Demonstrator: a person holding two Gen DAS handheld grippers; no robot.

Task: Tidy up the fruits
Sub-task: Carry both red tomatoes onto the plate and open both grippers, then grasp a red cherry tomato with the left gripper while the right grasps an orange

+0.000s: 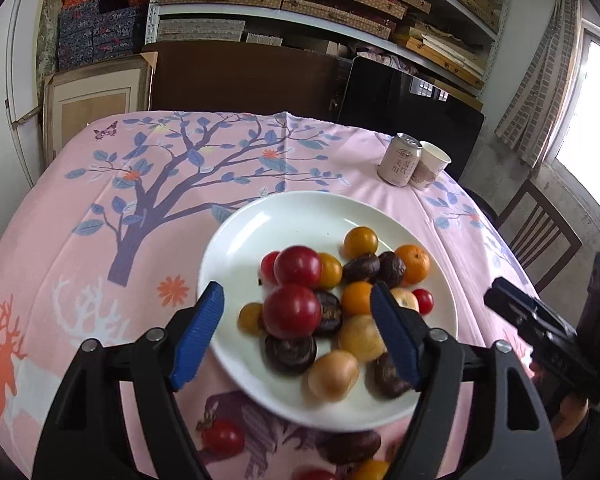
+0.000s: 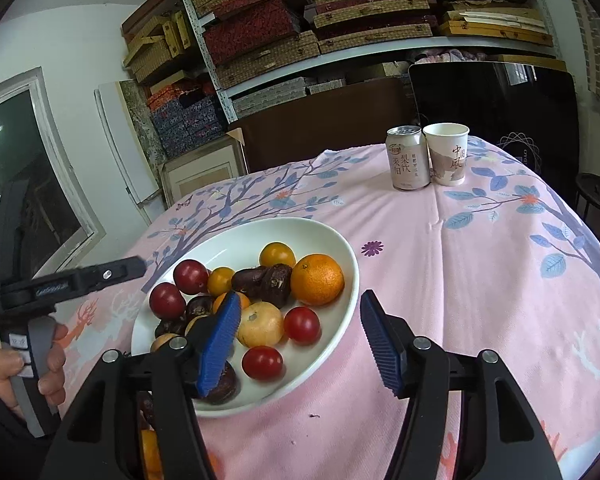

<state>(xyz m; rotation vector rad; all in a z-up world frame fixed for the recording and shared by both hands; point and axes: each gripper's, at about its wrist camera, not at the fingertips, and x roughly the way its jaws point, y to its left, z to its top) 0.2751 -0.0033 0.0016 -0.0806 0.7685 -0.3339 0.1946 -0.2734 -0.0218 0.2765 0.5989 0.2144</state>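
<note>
Both grippers are over the white plate (image 1: 236, 240), which sits on the bench under a pink tablecloth (image 1: 100, 208) printed with a tree and deer. The plate is heaped with fruit: two dark red plums (image 1: 298, 266) near its middle, an orange (image 2: 317, 279) at the far edge, yellow cherry tomatoes (image 1: 360, 240), small red tomatoes (image 2: 262, 363), pale tan round fruits (image 2: 260, 324) and several dark brown wrinkled ones (image 1: 290, 354).

The left gripper (image 1: 298, 334) has its blue fingers (image 1: 198, 338) spread wide, one over the plate's near-left rim, the other over the right side of the pile. The nearer plum sits in the gap between them, but the pads are not pressing on it. Nothing is gripped.

The right gripper (image 2: 300, 344) is open too, about half spread, holding nothing. Its left finger hangs over the fruit at the near side of the plate, its right finger over bare cloth just outside the rim. A hand (image 2: 24, 364) clasps the left tool's handle at the left edge of the right wrist view.

A few fruits lie loose on the cloth in front of the plate, among them a red tomato (image 1: 222, 436) and a dark brown fruit (image 1: 352, 446).

Far across the bench, a drink can (image 2: 408, 158) and a paper cup (image 2: 447, 154) stand side by side, touching.
</note>
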